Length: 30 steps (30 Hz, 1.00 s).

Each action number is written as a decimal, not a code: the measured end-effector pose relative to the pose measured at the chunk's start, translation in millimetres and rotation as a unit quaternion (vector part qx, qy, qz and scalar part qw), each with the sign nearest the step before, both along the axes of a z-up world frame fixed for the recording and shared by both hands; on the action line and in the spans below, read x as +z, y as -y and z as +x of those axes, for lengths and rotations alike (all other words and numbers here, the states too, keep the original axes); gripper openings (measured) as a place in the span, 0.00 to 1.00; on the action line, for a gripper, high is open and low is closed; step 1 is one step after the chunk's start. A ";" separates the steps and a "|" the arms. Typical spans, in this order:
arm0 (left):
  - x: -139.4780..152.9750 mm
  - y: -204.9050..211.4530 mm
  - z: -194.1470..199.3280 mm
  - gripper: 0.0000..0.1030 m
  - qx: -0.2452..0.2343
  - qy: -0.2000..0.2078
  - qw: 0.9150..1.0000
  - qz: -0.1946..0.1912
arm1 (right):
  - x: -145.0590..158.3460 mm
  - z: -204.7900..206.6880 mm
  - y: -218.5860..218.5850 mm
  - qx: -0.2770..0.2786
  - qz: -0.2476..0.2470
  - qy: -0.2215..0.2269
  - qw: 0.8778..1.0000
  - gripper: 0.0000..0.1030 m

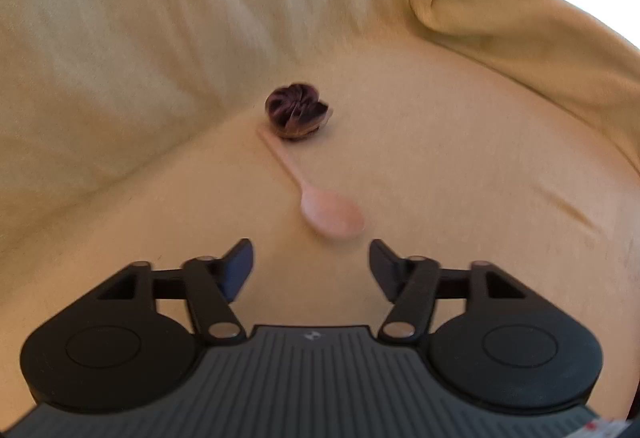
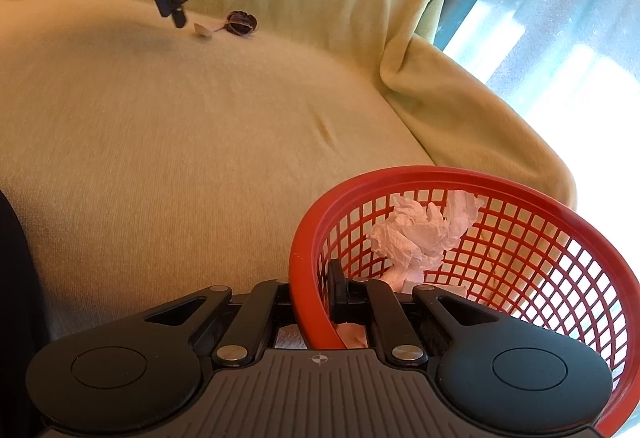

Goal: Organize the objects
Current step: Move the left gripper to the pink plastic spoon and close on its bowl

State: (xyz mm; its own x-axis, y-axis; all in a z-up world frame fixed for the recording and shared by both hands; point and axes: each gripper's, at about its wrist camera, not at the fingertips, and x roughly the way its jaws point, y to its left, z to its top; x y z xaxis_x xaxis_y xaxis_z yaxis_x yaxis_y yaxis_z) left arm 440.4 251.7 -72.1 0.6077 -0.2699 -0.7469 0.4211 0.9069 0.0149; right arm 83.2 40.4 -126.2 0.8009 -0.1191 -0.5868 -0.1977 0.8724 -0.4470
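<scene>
A yellow-covered sofa [image 2: 200,125] beside a bright window [image 2: 560,37]; left gripper [image 1: 311,258] fingers spread above a pink spoon [image 1: 332,213], right gripper [image 2: 316,302] fingers pinching a red basket [image 2: 304,238] rim.

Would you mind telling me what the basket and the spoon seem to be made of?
The basket looks like moulded red plastic: glossy rim, open lattice walls. The spoon seems matte pale pink plastic, one smooth piece, though wood can't be ruled out in the blur.

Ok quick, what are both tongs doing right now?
Left tongs: open, empty, just short of the pink spoon.
Right tongs: shut on the red basket rim.
</scene>
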 end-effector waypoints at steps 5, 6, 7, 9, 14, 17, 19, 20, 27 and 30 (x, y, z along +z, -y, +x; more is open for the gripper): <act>-10.4 20.2 17.5 0.58 0.037 -0.006 0.999 -0.021 | -0.5 0.2 -0.3 0.001 -0.003 0.000 1.000 0.03; -14.8 23.9 19.5 0.57 0.044 -0.007 0.999 -0.018 | -0.7 0.1 -0.6 0.002 -0.005 0.000 1.000 0.03; -19.4 26.3 21.8 0.53 0.051 -0.011 0.998 -0.017 | -1.0 0.0 -0.6 0.002 -0.005 -0.001 1.000 0.03; -27.5 26.9 24.0 0.40 0.069 -0.011 0.997 -0.015 | -0.9 0.2 -0.2 0.004 -0.007 -0.001 1.000 0.03; -27.2 23.0 18.5 0.21 0.058 0.001 0.998 -0.002 | -0.5 0.9 1.6 0.004 -0.006 -0.002 1.000 0.03; -22.7 14.8 4.5 0.21 0.035 0.001 0.999 0.012 | -0.5 0.8 1.7 0.003 -0.004 -0.001 1.000 0.03; -20.4 12.3 -11.6 0.21 0.006 0.011 0.999 0.036 | -0.2 0.9 2.7 0.003 -0.002 -0.001 1.000 0.03; -19.4 11.1 -20.1 0.21 -0.008 0.016 0.999 0.047 | 0.0 0.8 3.4 0.003 0.000 -0.001 1.000 0.03; -15.0 -3.7 -70.6 0.27 -0.055 0.032 0.995 0.079 | -0.6 -0.7 3.3 0.004 0.001 0.001 1.000 0.03; -12.7 -10.1 -76.5 0.45 -0.031 0.037 0.998 0.045 | -1.9 -0.2 2.9 0.004 0.001 0.002 1.000 0.03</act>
State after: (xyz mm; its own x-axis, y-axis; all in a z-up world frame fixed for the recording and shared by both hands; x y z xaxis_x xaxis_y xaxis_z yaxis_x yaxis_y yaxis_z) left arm 364.0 261.9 -84.8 0.6467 -0.2431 -0.7230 0.4708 0.8730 0.1276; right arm 83.0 37.5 -128.0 0.8041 -0.1116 -0.5839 -0.2024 0.8721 -0.4454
